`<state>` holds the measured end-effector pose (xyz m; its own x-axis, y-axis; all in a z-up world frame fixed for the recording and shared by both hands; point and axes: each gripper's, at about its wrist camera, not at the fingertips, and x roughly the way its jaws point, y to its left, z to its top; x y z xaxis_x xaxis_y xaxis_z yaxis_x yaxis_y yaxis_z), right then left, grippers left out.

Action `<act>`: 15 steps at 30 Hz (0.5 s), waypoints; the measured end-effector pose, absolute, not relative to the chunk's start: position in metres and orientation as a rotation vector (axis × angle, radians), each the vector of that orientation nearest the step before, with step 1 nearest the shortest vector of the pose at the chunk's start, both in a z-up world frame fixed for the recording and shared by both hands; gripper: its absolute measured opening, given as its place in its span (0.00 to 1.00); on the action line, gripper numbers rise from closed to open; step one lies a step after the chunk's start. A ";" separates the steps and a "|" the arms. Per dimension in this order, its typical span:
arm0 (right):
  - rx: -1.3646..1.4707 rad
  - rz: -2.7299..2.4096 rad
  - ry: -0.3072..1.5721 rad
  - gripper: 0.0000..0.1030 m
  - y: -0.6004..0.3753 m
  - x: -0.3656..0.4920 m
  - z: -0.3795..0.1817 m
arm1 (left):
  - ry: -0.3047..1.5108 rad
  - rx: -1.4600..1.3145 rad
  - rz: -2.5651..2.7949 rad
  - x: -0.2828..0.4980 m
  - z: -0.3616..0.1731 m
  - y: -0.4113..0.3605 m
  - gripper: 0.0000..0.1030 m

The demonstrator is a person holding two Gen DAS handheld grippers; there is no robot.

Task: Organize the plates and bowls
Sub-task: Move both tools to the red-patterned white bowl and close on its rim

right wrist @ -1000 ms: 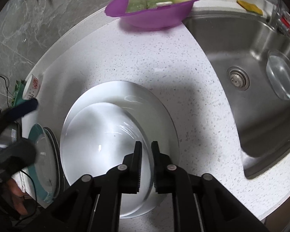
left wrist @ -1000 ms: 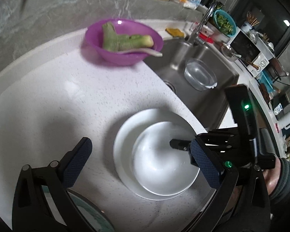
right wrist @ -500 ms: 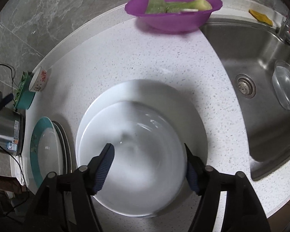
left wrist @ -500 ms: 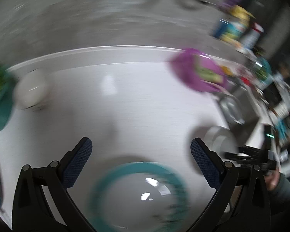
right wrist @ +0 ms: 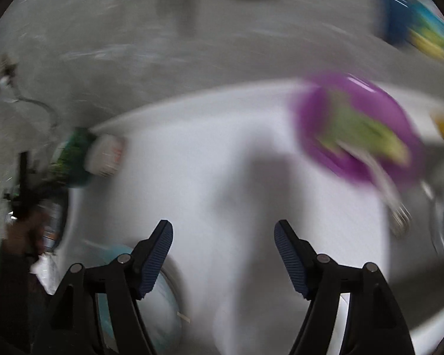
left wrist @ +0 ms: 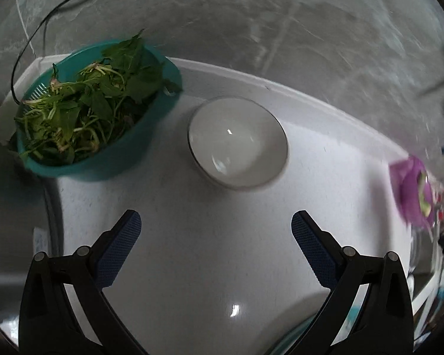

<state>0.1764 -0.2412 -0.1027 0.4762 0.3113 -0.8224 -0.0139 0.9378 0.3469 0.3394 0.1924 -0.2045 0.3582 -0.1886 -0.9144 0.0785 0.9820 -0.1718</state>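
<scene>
While your left tongs (left wrist: 214,230) hang spread w/ nothing between the pads, the small round white ceramic bowl (left wrist: 237,144) sits upright on the white speckled surface (left wrist: 216,266) just ahead, right beside the teal plastic colander of leafy greens (left wrist: 94,109). Your right tongs (right wrist: 223,242) are spread too, empty, jaws just opened; that view's badly blurred, but the teal-rimmed plate (right wrist: 162,304) lies at lower left and the purple plastic bowl w/ green veg (right wrist: 358,133) toward the back right.

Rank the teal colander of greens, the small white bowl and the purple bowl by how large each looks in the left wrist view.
1. Teal colander of greens, the largest.
2. Small white bowl.
3. Purple bowl, the smallest here, though it sits blurred and squeezed at the fisheye edge, so its true size is unsure.
</scene>
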 end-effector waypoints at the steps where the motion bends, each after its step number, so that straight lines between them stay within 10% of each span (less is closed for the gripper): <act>1: 0.310 0.249 1.060 0.73 -0.221 0.202 -0.104 | 1.202 -0.117 -0.162 0.347 -0.209 0.192 0.99; 7: 0.236 0.370 1.146 0.73 -0.099 0.340 -0.137 | 1.210 -0.159 -0.157 0.382 -0.225 0.194 0.96; 11: 0.174 0.395 1.211 0.70 -0.046 0.383 -0.174 | 1.225 -0.206 -0.111 0.397 -0.239 0.204 0.68; 15: 0.151 0.411 1.246 0.66 -0.021 0.401 -0.197 | 1.254 -0.233 -0.075 0.407 -0.257 0.208 0.66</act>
